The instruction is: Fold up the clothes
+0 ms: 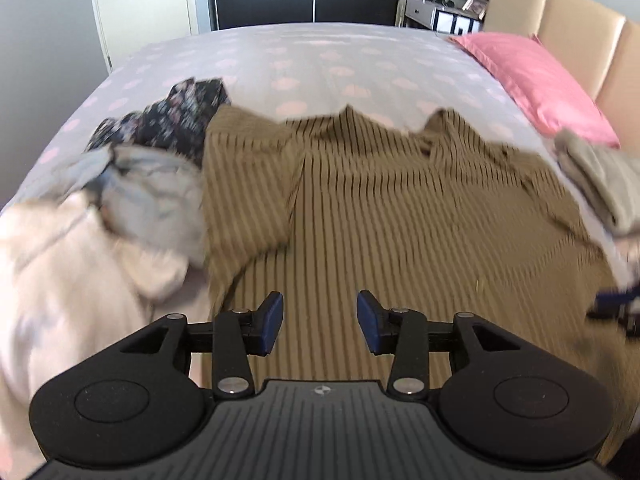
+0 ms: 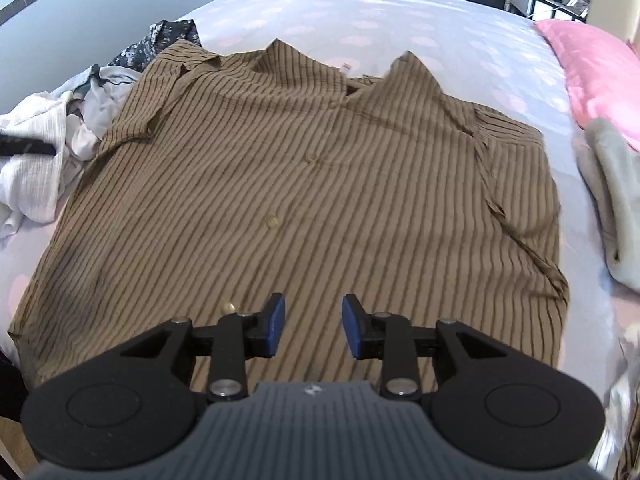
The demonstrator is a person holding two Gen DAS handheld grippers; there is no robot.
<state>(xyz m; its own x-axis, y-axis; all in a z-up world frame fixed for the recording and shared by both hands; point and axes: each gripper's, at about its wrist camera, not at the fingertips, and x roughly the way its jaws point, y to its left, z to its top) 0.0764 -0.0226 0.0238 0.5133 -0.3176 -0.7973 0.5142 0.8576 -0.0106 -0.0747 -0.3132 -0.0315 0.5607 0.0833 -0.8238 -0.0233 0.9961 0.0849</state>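
Note:
A brown shirt with thin dark stripes (image 2: 304, 184) lies spread flat on the bed, collar toward the far side, buttons down its middle. Its left sleeve is folded in over the body. My right gripper (image 2: 313, 326) hovers open above the shirt's lower front, with nothing between its blue pads. In the left wrist view the same shirt (image 1: 400, 208) looks blurred, and my left gripper (image 1: 320, 322) stands open over its lower part, jaws empty. The other gripper's blue tip (image 1: 616, 300) shows at the right edge.
A heap of clothes lies left of the shirt: a white garment (image 2: 28, 168), a pale grey one (image 1: 156, 196) and a dark floral one (image 1: 180, 120). A grey folded garment (image 2: 616, 208) and a pink pillow (image 2: 600, 68) lie to the right. The bedspread (image 1: 320, 64) is pale with pink dots.

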